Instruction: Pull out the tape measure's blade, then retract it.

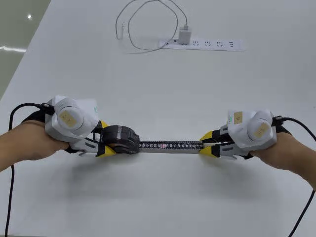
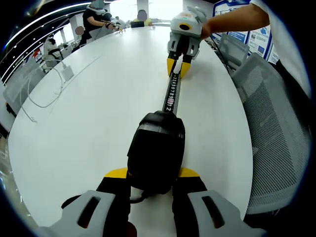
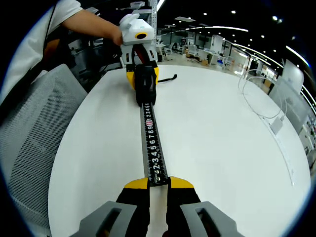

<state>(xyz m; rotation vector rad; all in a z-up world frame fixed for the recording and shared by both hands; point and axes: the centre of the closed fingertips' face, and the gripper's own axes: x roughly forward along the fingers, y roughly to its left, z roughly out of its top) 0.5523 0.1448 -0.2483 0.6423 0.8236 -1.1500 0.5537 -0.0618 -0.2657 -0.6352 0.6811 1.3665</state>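
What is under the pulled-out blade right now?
Bare white table; whether the blade touches it is unclear. The blade's end is covered by the shut jaws of the right gripper.

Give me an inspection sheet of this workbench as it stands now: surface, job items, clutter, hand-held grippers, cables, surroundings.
Surface: white table, no marks seen.
Job's things: tape measure case on the table; blade pulled out, stretched between the two grippers.
Clutter: power strip with a charger plugged in, at the far side.
Grippers: left hand-held gripper shut on the tape measure case; right hand-held gripper shut on the blade's end.
Cables: white cable looped from the charger; black cables trailing from both grippers.
Surroundings: grey mesh chair beside the table; people at its far end.
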